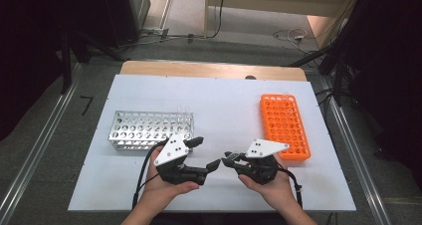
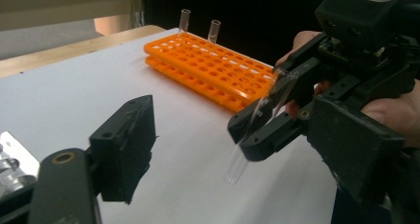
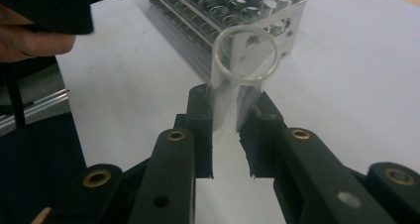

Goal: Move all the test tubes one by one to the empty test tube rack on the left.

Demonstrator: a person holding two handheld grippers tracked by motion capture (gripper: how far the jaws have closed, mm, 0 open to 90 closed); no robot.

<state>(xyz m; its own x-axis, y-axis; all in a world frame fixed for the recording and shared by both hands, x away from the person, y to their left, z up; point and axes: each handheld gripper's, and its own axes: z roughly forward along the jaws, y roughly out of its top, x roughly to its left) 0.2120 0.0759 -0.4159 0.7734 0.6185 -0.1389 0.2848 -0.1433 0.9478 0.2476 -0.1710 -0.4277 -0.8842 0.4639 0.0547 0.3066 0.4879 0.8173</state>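
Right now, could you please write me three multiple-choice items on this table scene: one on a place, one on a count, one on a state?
1. Where is the orange rack?
A. the table's right side
B. the table's left side
C. on the metal rack

2. How many tubes stand in the orange rack?
A. none
B. two
C. five

3. The right tool is:
A. wide open
B. shut on nothing
C. shut on a clear glass tube

Answers: A, the high view shows it at the right; B, two stand at its far end; C, both jaws press the tube.
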